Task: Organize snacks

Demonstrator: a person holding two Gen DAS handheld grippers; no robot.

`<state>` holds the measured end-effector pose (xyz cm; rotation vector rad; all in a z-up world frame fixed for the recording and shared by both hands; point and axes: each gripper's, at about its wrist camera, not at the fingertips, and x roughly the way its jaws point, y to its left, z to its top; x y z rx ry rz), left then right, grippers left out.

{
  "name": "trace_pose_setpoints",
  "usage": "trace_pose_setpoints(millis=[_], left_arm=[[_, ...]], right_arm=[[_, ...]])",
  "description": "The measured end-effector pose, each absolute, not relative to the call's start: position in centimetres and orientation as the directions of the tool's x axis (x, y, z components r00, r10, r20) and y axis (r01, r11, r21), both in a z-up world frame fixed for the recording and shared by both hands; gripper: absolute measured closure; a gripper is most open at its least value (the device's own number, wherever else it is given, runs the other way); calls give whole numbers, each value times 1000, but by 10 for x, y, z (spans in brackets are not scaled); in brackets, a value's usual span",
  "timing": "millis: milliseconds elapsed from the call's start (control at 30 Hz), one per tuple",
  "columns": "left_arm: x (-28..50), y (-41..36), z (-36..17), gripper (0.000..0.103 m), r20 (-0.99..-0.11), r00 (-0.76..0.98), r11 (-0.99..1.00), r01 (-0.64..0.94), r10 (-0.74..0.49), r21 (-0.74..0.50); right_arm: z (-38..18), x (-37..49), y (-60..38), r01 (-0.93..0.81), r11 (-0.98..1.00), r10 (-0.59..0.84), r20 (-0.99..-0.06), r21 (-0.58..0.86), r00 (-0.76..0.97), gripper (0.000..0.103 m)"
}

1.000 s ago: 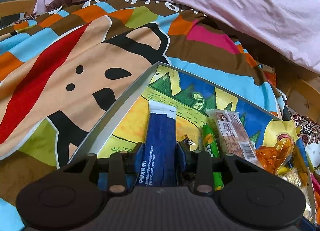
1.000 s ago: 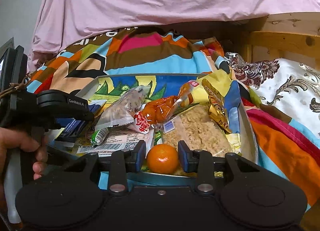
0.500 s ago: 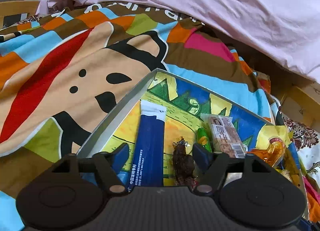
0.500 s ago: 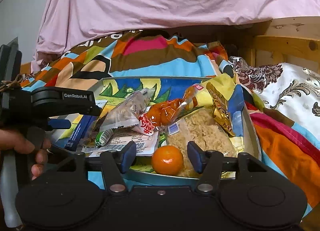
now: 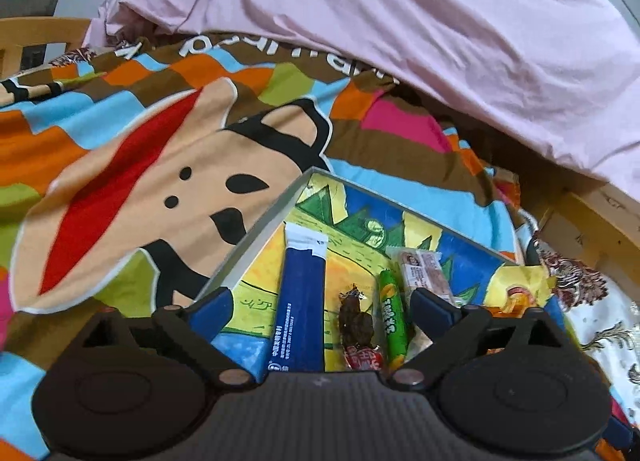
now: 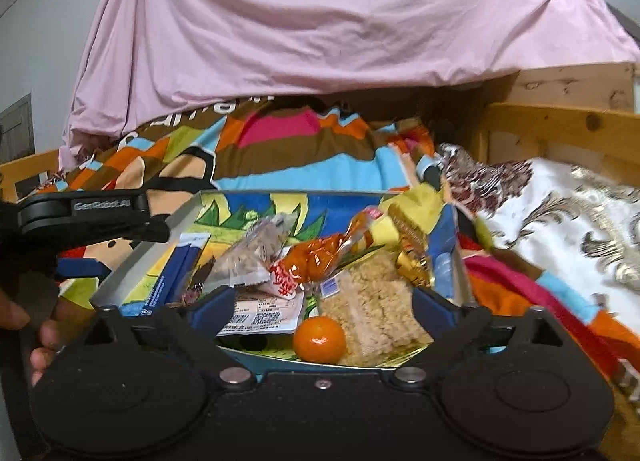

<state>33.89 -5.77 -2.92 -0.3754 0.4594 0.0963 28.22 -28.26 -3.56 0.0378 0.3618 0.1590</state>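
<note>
A colourful tray [image 5: 256, 237] lies on the bed and holds the snacks. In the left wrist view a long blue packet [image 5: 302, 301] lies flat in it, with a brown snack [image 5: 356, 321] and a green stick [image 5: 390, 313] beside it. My left gripper [image 5: 322, 307] is open and empty above the blue packet. In the right wrist view an orange mandarin [image 6: 319, 339] sits at the tray's [image 6: 460, 261] near edge beside a rice-cake pack [image 6: 372, 301]. My right gripper [image 6: 322, 307] is open and empty above the mandarin.
The tray also holds an orange candy bag [image 6: 320, 257], a clear nut bag [image 6: 250, 257] and a yellow packet [image 6: 412, 229]. A patterned blanket [image 5: 140, 181] covers the bed. A pink sheet [image 6: 320, 21] hangs behind. A wooden frame [image 6: 560, 121] stands at the right.
Both grippers opened and pulled back. The left let go of the blue packet, which now lies in the tray. The right let go of the mandarin, which rests at the tray's near edge.
</note>
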Motion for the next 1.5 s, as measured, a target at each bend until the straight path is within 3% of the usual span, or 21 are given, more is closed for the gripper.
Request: trace_pose_setpoints(millis=[500,900,1033,1167,1500], left_arm=[[234,-47,11,1,-367,930,949,-145,34,-280],[136,-47,21,1,-320,946,962,-134,53,-239],[110,-49,22,1,-312,949,980,-101,43,-170],[89,-50,25,1,-298,954,990,-73,34,-120],[58,-44,20,1,-310,951,989,-49,4,-138]], right_arm=[[23,191,-288,-144,987,156,-243,68,957,1],[37,113,-290,-144,987,154,-188,69,970,1],[39,88,-293,-144,987,155,-168,76,974,1],[39,66,-291,-135,989,144,-162,67,976,1],[32,30,-283,-113,992,121,-180,53,976,1]])
